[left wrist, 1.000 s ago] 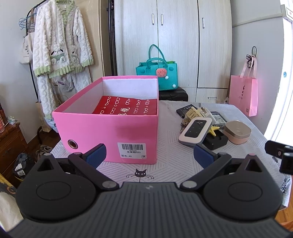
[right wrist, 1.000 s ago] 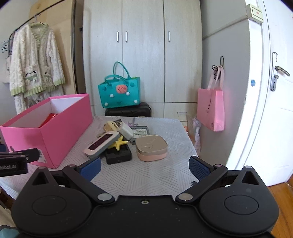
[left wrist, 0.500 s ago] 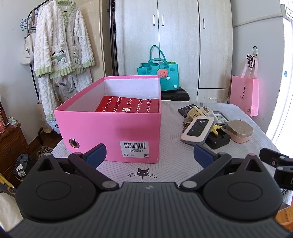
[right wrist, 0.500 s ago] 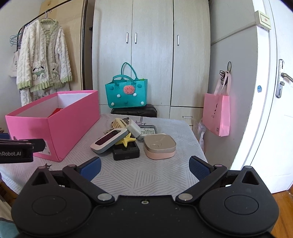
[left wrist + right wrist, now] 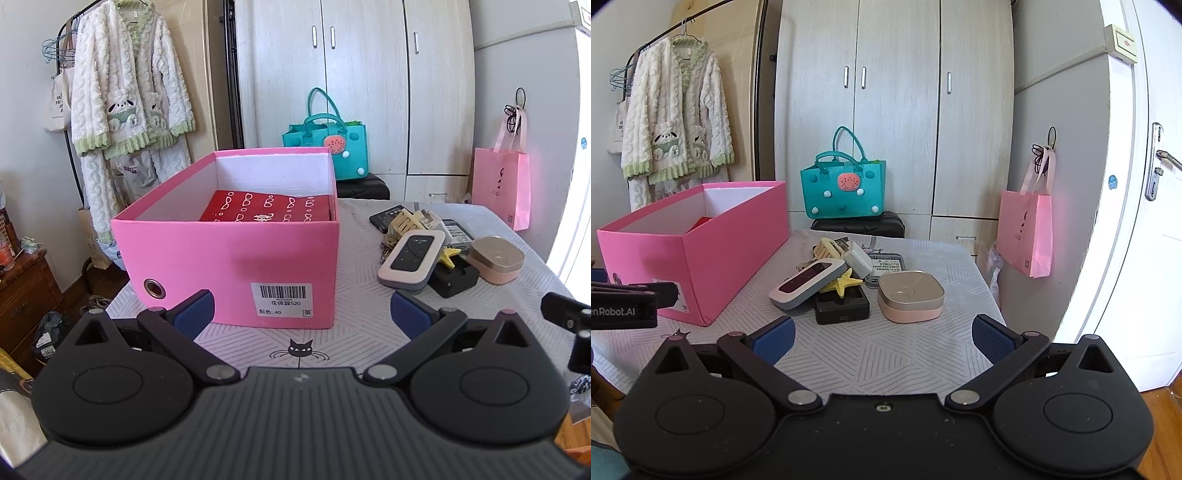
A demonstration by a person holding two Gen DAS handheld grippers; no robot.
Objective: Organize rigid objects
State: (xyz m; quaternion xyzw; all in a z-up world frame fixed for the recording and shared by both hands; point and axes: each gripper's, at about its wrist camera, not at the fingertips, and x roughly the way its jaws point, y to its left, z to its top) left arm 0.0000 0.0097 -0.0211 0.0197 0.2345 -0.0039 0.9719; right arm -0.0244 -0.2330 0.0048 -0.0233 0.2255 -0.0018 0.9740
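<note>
Two grippers hover empty, jaws apart: the left gripper (image 5: 302, 312) faces the pink box (image 5: 236, 254); the right gripper (image 5: 882, 338) faces the rose-gold case (image 5: 910, 295).

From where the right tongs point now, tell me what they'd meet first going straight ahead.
Likely the pink-and-gold case, nearest in line with the open right tongs; the black charger sits just left of it. Depth is unclear.
</note>
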